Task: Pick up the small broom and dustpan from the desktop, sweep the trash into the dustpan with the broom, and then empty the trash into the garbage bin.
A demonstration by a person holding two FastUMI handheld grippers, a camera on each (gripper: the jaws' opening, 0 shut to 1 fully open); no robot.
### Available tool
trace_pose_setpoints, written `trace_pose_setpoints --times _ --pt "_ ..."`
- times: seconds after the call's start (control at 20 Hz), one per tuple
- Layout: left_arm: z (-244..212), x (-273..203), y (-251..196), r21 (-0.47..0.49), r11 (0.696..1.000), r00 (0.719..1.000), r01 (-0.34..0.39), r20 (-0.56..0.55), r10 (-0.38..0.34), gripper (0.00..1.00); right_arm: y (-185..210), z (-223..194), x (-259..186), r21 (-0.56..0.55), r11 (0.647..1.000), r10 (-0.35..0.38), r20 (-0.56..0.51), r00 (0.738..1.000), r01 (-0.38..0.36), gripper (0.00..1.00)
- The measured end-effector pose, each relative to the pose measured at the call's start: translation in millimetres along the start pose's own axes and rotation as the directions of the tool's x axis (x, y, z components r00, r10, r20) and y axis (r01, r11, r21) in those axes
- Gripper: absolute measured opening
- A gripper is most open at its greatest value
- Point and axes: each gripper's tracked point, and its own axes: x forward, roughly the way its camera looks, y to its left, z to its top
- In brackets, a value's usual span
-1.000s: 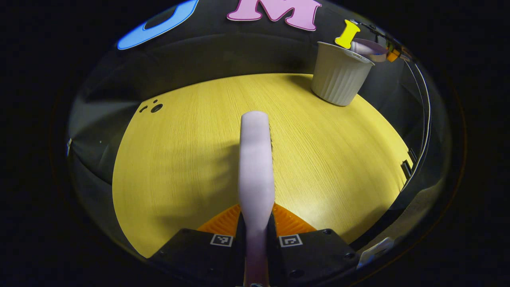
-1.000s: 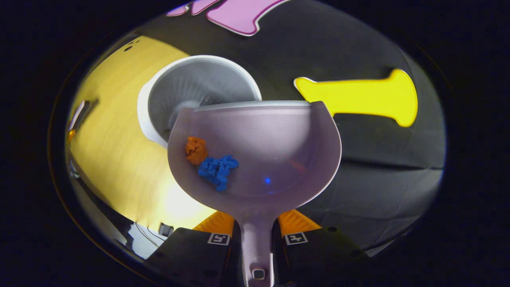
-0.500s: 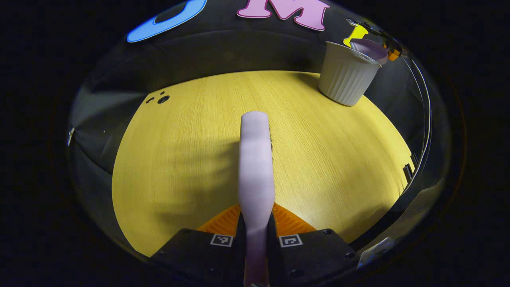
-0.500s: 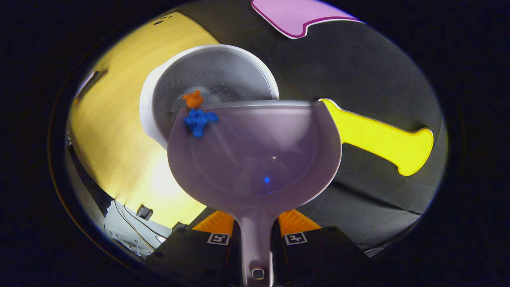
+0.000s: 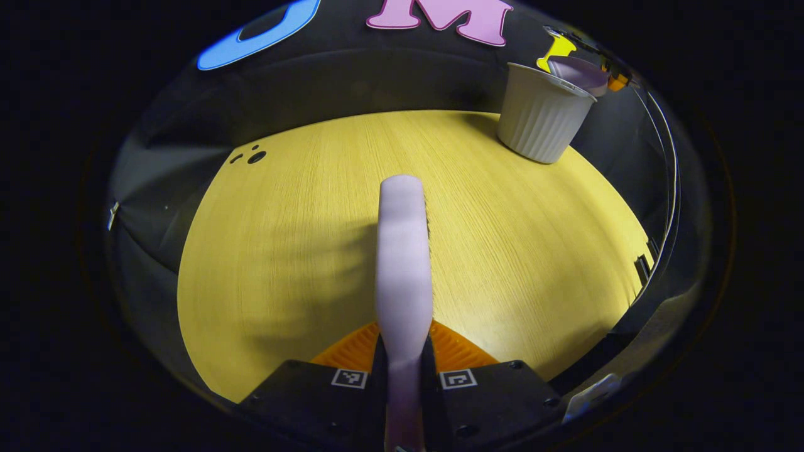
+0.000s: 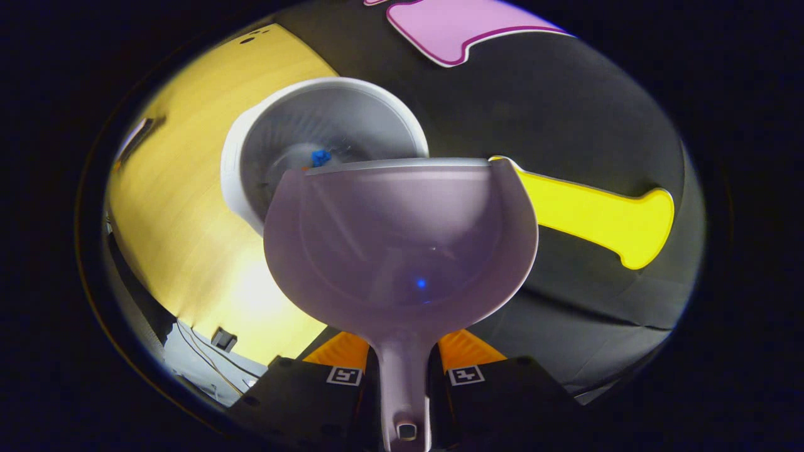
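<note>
Most of the bench [image 5: 301, 251] lies open to its near and left edges. Only the garbage bin [image 5: 539, 116] stands at the far right corner, the dustpan [image 6: 402, 245] covering part of its mouth.

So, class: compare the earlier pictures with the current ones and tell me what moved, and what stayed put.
The orange and blue scraps slid off the dustpan over its front lip into the garbage bin, where a blue scrap now lies; the pan is empty. The right gripper stays shut on the dustpan's handle, the left gripper on the broom, held above the desktop.
</note>
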Motion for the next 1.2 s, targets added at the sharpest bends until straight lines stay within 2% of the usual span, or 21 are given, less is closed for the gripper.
trace_pose_setpoints --times 0.2,0.3,0.5,0.6,0.75,0.95,1.0,1.05,1.15,1.2 --pt "4 -2 -5 0.015 1.000 1.000 -0.014 0.007 0.014 0.27 -3 -11 -18 0.145 0.989 -0.011 0.096 0.995 -0.003 0.35" --pt "5 -5 -8 0.020 1.000 1.000 -0.018 0.010 0.018 0.27 0 -13 -27 0.248 0.968 0.002 0.174 0.985 -0.045 0.35" --pt "7 -10 -13 0.032 0.999 0.999 -0.032 0.015 0.032 0.27 18 -22 -59 0.401 0.901 0.025 0.336 0.941 -0.167 0.35" --pt "9 -12 -16 0.034 0.999 0.999 -0.037 0.013 0.037 0.27 34 -30 -75 0.419 0.887 0.020 0.384 0.923 -0.194 0.35" --pt "11 -15 -17 0.043 0.998 0.999 -0.046 0.012 0.046 0.28 78 -43 -105 0.411 0.874 0.054 0.446 0.893 -0.258 0.35" --pt "13 -18 -19 0.065 0.996 0.998 -0.068 0.011 0.067 0.27 154 -49 -130 0.388 0.836 0.156 0.510 0.846 -0.388 0.35" --pt "14 -19 -17 0.069 0.995 0.997 -0.073 0.008 0.073 0.27 185 -50 -134 0.371 0.830 0.188 0.518 0.835 -0.417 0.38" --pt "15 -20 -15 0.070 0.994 0.997 -0.078 0.006 0.077 0.27 205 -51 -134 0.364 0.826 0.205 0.516 0.832 -0.430 0.31" --pt "14 -20 -12 0.071 0.994 0.996 -0.085 0.003 0.085 0.27 249 -49 -129 0.355 0.807 0.252 0.516 0.818 -0.473 0.35" --pt "14 -19 -13 0.071 0.994 0.996 -0.087 0.000 0.088 0.27 281 -44 -122 0.356 0.784 0.294 0.510 0.809 -0.509 0.35"
